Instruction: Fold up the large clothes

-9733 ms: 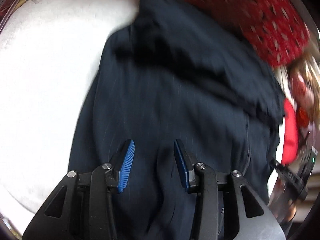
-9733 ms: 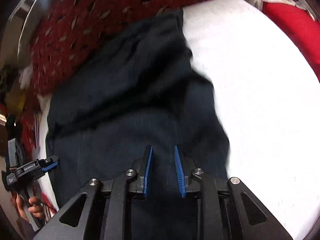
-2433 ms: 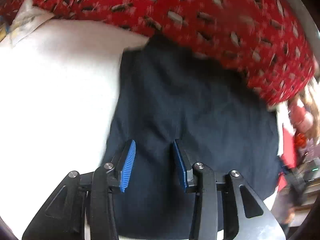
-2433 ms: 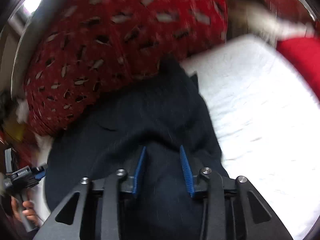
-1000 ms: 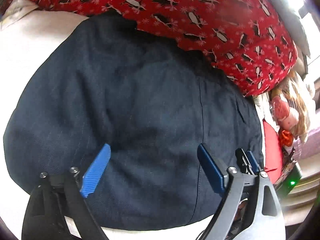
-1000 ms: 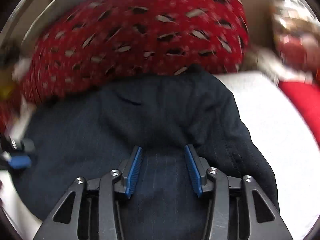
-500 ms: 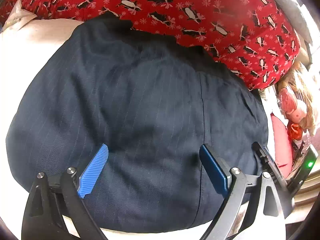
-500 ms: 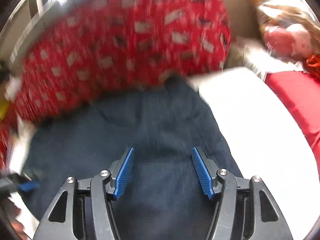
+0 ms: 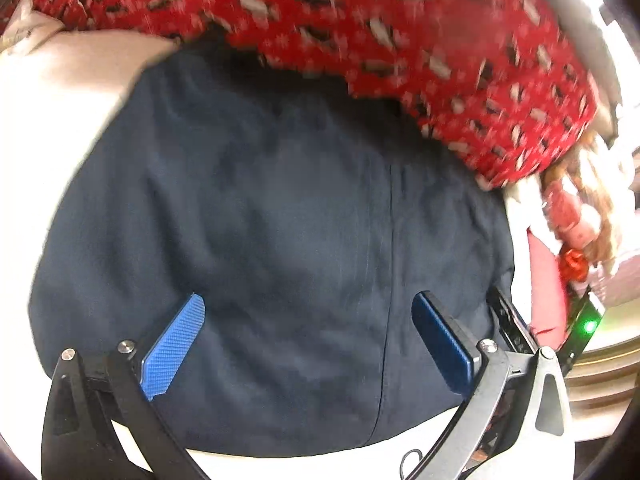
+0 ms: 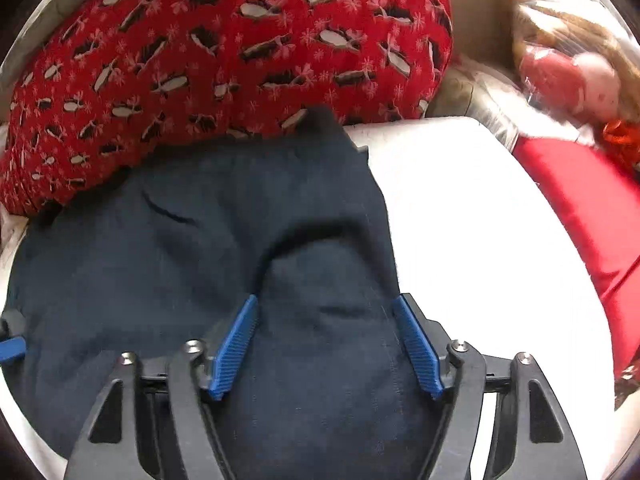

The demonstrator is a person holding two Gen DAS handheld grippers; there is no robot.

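A dark navy pinstriped garment [image 9: 280, 240] lies folded into a compact block on a white surface [image 9: 52, 120]. My left gripper [image 9: 308, 320] is open wide and empty, just above the garment's near edge. In the right wrist view the same garment [image 10: 180, 240] has a raised fold near its right edge. My right gripper [image 10: 326, 320] is open and empty, its fingers either side of that fold. The other gripper's tip [image 10: 12, 346] shows at the far left there.
A red patterned pillow [image 9: 400, 32] [image 10: 220, 48] lies against the garment's far edge. A red cushion [image 10: 592, 208] and a doll [image 10: 580, 76] sit at the right. White surface [image 10: 480, 220] lies right of the garment.
Both grippers have opened and released the garment, which now rests folded smaller. My right gripper's jaws spread wider in the last half second. The left view has shifted slightly.
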